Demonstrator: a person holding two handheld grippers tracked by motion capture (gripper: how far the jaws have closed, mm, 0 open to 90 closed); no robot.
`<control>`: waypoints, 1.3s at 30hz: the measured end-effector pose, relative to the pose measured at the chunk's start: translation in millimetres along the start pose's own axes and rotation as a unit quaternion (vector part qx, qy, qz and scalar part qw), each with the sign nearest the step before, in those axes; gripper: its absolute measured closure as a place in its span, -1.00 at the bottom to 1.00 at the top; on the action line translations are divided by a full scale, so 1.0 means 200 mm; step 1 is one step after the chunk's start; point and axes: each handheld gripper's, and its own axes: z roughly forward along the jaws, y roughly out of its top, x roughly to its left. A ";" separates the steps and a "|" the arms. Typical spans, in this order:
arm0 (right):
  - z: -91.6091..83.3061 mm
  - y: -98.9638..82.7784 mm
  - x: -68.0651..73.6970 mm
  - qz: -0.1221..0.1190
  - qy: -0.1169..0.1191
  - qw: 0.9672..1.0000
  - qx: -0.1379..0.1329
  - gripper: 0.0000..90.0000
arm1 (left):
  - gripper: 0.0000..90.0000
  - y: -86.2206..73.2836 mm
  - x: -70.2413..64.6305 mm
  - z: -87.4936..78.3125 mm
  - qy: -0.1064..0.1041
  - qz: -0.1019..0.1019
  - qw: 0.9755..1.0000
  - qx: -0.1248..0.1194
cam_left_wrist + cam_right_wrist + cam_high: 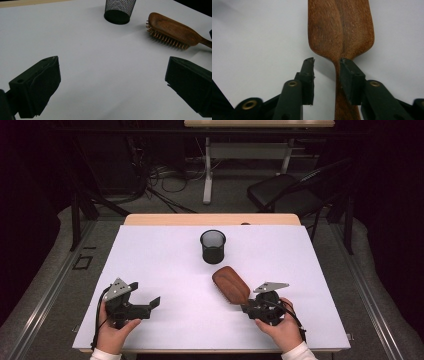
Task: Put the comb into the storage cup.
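Note:
A brown wooden hairbrush (231, 284) lies bristles down on the white table (165, 255), its handle pointing toward the front right. My right gripper (246, 306) straddles that handle. In the right gripper view its jaws (326, 62) stand partly apart: the right one lies against the handle, and a gap shows between the left one and the wood of the hairbrush (340, 27). My left gripper (146, 293) rests at the front left, wide open with nothing in it (112, 82). The hairbrush (172, 28) shows at the upper right of the left gripper view.
A black mesh cup (213, 246) stands upright just beyond the brush, near the table's middle back; it also shows in the left gripper view (118, 11). A dark chair (285, 192) and a table leg (207, 170) stand on the floor behind the table.

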 end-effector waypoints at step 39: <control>-0.01 0.10 -0.08 -0.020 -0.039 0.999 0.028 -1.00 | -0.99 0.00 -0.01 0.01 -0.003 0.000 1.000 0.001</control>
